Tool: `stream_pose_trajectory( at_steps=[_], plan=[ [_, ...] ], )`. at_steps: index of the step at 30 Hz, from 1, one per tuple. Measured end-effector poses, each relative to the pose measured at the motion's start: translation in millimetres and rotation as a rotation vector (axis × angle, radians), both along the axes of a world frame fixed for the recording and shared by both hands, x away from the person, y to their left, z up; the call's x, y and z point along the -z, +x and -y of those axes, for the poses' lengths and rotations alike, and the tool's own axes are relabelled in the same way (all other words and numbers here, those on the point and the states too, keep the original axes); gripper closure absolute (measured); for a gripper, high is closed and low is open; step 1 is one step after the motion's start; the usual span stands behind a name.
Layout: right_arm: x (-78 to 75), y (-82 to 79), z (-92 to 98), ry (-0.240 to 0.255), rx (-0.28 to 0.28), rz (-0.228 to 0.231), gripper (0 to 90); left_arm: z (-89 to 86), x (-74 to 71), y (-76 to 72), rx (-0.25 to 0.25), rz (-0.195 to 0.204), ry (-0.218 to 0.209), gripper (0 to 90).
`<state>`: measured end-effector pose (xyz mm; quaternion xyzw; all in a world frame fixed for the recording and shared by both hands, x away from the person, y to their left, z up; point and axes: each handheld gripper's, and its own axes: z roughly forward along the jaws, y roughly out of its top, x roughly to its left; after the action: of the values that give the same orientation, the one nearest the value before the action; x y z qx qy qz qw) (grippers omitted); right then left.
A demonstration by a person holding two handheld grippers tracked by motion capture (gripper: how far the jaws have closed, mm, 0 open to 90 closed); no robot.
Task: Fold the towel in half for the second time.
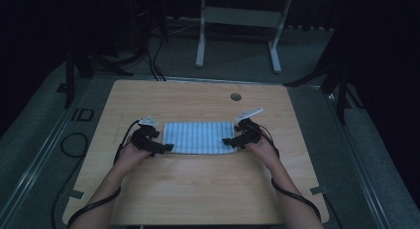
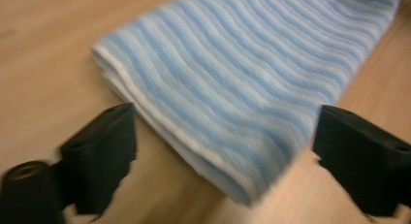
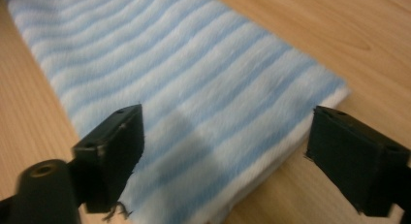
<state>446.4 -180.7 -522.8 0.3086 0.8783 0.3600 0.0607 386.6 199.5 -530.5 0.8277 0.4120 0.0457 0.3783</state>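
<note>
Folded blue-striped towel (image 1: 198, 137) lies flat on table (image 1: 198, 189), mid-table, between both grippers. L gripper (image 1: 166, 148) sits at towel's left end; in its own view the jaws are spread wide w/ the folded edge (image 2: 232, 103) between them, pads not pressing, nothing held. R gripper (image 1: 229, 141) at the right end, same: jaws wide apart, towel (image 3: 194, 98) between, no grip. Round hole (image 1: 236, 96) in tabletop beyond towel. Desk frame (image 1: 237, 21) on floor behind table.
</note>
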Motion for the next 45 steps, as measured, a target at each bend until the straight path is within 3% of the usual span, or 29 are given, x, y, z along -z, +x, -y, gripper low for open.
stream_pose_trajectory(
  at_steps=[1, 4, 6, 7, 8, 9, 14, 17, 18, 19, 24, 27, 30, 31, 33, 35, 45],
  plan=[
    [2.0, -2.7, 2.9, 0.0, -0.002, 0.014, 13.1, -0.6, 0.7, -1.7, 0.003, -0.024, -0.006, 7.3],
    [4.4, -7.2, 8.0, 0.009, -0.013, 0.016, 13.2, -0.7, 3.1, -8.1, 0.005, -0.027, 0.002, 2.0],
    [6.9, -15.0, 16.8, 0.016, -0.004, 0.042, 13.2, -0.2, 5.0, -15.9, 0.004, -0.013, 0.022, 2.0],
    [7.6, -18.0, 19.9, 0.025, -0.005, 0.041, 13.2, -1.1, 5.8, -22.3, -0.007, 0.019, 0.022, 2.0],
    [7.6, -18.0, 19.9, 0.025, -0.005, 0.041, 13.2, -1.1, 5.8, -22.3, -0.007, 0.019, 0.022, 2.0],
    [9.0, -24.3, 26.1, 0.022, 0.001, 0.063, 13.0, -3.7, 5.7, -29.0, -0.015, 0.046, 0.025, 1.9],
    [10.9, -35.2, 41.2, 0.026, 0.01, 0.084, 12.6, -11.8, 7.4, -39.9, -0.026, 0.07, 0.029, 1.9],
    [15.1, -47.6, 58.0, 0.034, 0.038, 0.096, 12.5, -23.7, 11.2, -52.2, -0.062, 0.113, 0.02, 1.9],
    [15.1, -47.6, 58.0, 0.034, 0.038, 0.096, 12.5, -23.7, 11.2, -52.2, -0.062, 0.113, 0.02, 1.9],
    [19.1, -53.1, 66.0, 0.033, 0.05, 0.092, 12.5, -30.8, 14.7, -57.0, -0.056, 0.103, -0.027, 1.9],
    [27.5, -65.0, 81.5, 0.006, 0.08, 0.088, 12.5, -40.1, 22.6, -68.6, -0.073, 0.104, 0.001, 1.9],
    [26.9, -72.7, 91.6, 0.015, 0.106, 0.093, 12.5, -53.6, 26.5, -80.9, -0.123, 0.108, -0.027, 1.9],
    [25.4, -79.1, 100.1, 0.03, 0.126, 0.101, 12.5, -60.4, 26.0, -88.0, -0.155, 0.117, -0.029, 1.9],
    [25.1, -80.9, 102.8, 0.03, 0.135, 0.105, 12.5, -65.3, 25.0, -93.7, -0.187, 0.135, -0.034, 1.9],
    [24.9, -82.2, 104.9, 0.033, 0.14, 0.107, 12.5, -69.3, 24.3, -97.5, -0.201, 0.14, -0.041, 1.9],
    [22.8, -89.5, 114.2, 0.061, 0.187, 0.127, 12.5, -74.7, 23.3, -104.0, -0.231, 0.153, -0.04, 1.9],
    [21.1, -109.4, 138.0, 0.065, 0.297, 0.175, 12.5, -85.4, 22.6, -118.7, -0.31, 0.183, -0.038, 1.9]
  ],
)
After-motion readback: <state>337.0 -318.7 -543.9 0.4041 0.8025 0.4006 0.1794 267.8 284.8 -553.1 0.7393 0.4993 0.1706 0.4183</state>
